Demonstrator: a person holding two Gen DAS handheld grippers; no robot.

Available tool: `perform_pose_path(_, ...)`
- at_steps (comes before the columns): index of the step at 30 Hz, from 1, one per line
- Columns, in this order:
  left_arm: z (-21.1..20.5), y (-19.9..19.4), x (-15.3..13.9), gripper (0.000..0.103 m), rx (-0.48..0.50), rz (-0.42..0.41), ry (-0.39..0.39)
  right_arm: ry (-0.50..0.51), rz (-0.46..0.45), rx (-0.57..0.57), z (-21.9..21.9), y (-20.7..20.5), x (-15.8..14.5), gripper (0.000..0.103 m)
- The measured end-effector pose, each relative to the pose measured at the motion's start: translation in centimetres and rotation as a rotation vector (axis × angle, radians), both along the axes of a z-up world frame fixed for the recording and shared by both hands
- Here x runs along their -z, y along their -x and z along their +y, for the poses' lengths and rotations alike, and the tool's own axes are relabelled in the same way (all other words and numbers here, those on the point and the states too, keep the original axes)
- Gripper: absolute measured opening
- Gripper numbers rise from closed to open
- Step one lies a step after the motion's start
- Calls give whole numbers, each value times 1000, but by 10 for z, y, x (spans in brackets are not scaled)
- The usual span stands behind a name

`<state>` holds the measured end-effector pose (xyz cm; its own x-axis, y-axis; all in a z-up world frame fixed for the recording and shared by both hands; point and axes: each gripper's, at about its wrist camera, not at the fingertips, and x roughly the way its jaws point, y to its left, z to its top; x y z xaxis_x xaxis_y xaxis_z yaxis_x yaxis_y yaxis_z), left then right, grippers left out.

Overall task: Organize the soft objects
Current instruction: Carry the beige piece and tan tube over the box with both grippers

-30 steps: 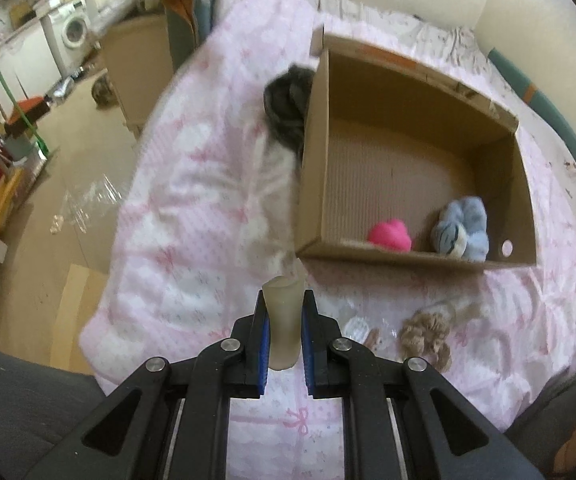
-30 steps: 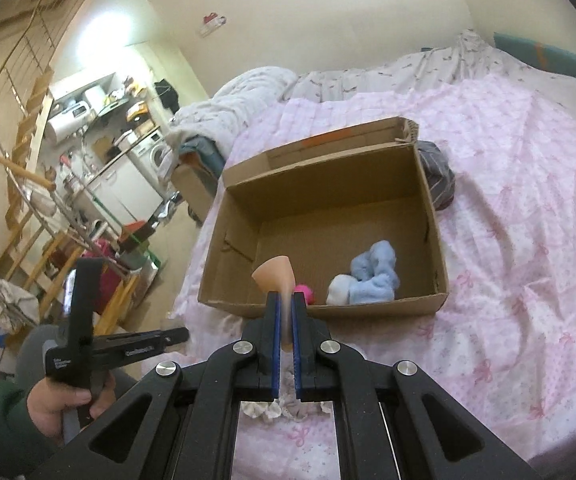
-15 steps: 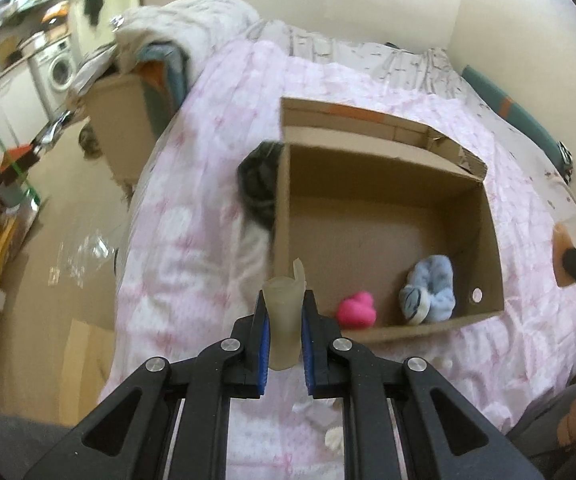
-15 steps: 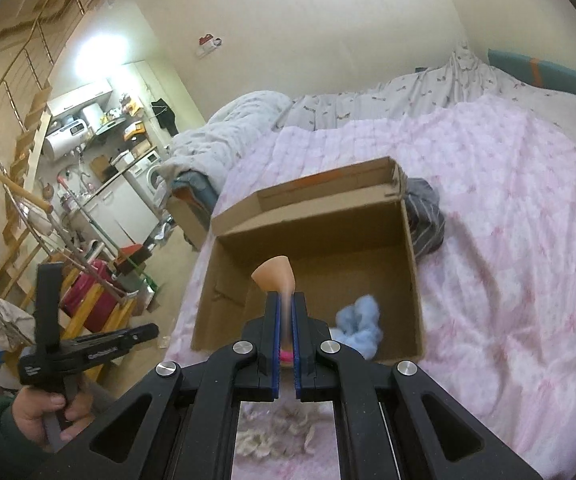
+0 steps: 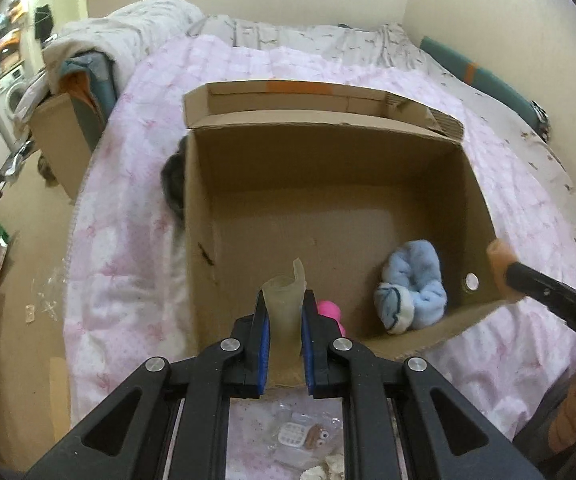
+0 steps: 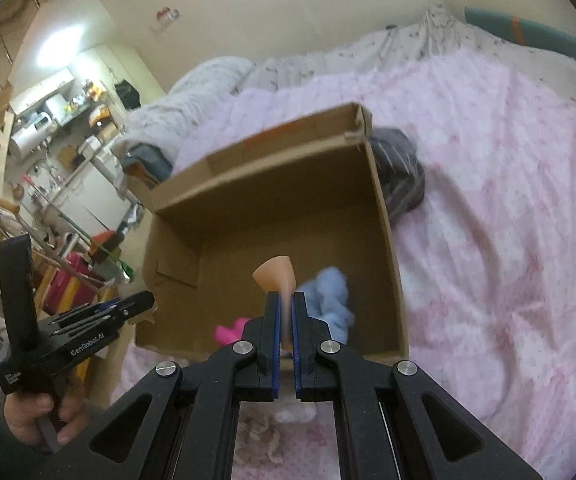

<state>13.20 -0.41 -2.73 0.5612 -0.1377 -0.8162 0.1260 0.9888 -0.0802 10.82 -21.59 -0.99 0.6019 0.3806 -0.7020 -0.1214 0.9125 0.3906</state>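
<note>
Both grippers hang over the near edge of the open brown cardboard box (image 5: 327, 184) on the pink quilted bed (image 5: 128, 240). The left gripper (image 5: 284, 324) is clamped on a pale translucent soft piece (image 5: 284, 300), the right gripper (image 6: 284, 320) on a peach funnel-shaped soft piece (image 6: 276, 276). I'd carry each past the near wall before letting go (dropping beside the fluffy blue sock bundle (image 5: 411, 288) and the pink soft toy (image 5: 329, 310) in the near right corner).

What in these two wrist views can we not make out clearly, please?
- Pink toy: left wrist view, mostly behind the left gripper.
- Dark grey bundle: left wrist view, hidden by the cardboard box wall.
- Blue plush: right wrist view, blurred, partly behind the right gripper.
</note>
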Motion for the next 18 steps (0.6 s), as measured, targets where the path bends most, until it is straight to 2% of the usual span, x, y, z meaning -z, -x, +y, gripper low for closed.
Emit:
perform_pose_path(6, -1, -4, 12, 12, -11, 28, -17, 21, 47, -20, 11, -11, 15, 7)
perform_pose_path(12, 2, -6, 16, 13, -24, 38, -3, 37, 73, -20, 18, -22, 28, 7)
perform_pose_path(18, 4, -5, 11, 13, -22, 1, 13, 41, 74, -26, 21, -24, 29, 7)
